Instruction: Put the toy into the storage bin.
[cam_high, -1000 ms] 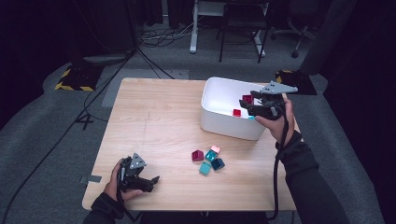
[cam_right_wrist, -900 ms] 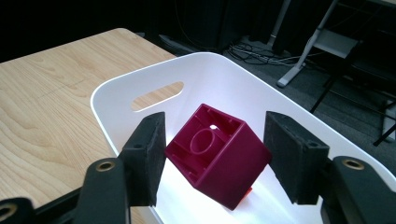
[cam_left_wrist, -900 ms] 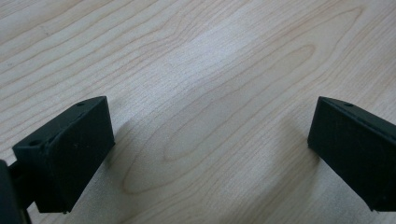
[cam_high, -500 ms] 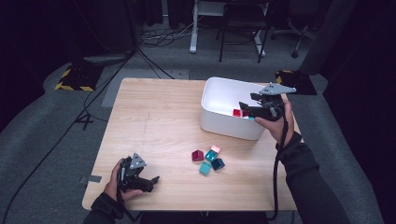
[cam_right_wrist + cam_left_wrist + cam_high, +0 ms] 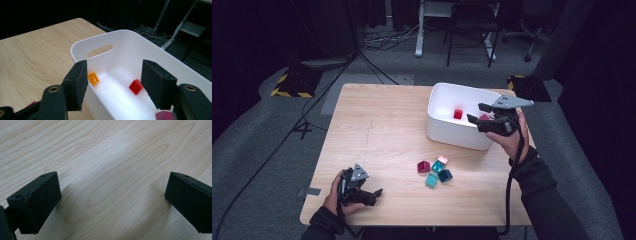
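— What is seen inside the white plastic bin [image 5: 160, 53]?
— A studded red brick [image 5: 136, 86] and an orange brick [image 5: 93, 78] are seen on its smooth floor, a magenta one [image 5: 164, 116] nearer. The right gripper [image 5: 113, 83] is held over the rim, jaws spread wide, nothing gripped.
— And the left gripper [image 5: 112, 202]?
— It is rested low on the grained wooden table [image 5: 112, 152], jaws wide apart and empty, well apart from the loose bricks [image 5: 435, 171]

Light falls from above on the table [image 5: 377, 130] amid dark surroundings; the white bin [image 5: 130, 42] glares, close views soft.
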